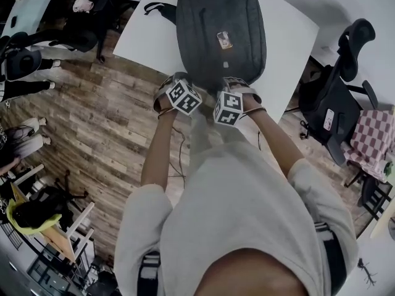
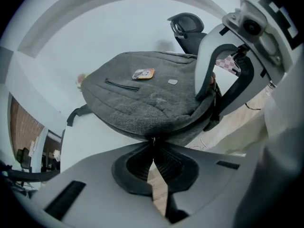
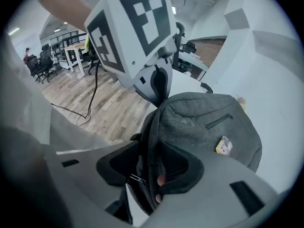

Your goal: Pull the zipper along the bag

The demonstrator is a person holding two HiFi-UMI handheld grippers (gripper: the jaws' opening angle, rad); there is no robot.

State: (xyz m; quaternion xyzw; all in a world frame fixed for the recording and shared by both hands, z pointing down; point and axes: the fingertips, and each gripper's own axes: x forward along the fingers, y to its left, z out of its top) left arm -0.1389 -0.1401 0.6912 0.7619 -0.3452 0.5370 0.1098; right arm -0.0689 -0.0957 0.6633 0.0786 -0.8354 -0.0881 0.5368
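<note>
A dark grey backpack point(image 1: 222, 29) lies flat on the white table point(image 1: 290, 36), with a small orange label point(image 1: 224, 40) on its top. Both grippers sit at the bag's near edge, side by side. My left gripper point(image 2: 153, 144) is shut, its tips pinching the bag's front seam point(image 2: 156, 136), where a small metal piece shows. My right gripper point(image 3: 149, 175) stands open around the bag's rim point(image 3: 147, 141), and a metal zipper pull point(image 3: 137, 178) hangs between its jaws. In the head view the marker cubes hide the tips of the left gripper point(image 1: 179, 82) and the right gripper point(image 1: 237, 86).
A black office chair point(image 1: 339, 103) stands right of the table, with a checkered cloth point(image 1: 373, 134) beyond it. Another chair point(image 1: 80, 23) stands at the far left. Wooden floor point(image 1: 105, 122) lies below the table's near edge, with a cable point(image 3: 90, 94) across it.
</note>
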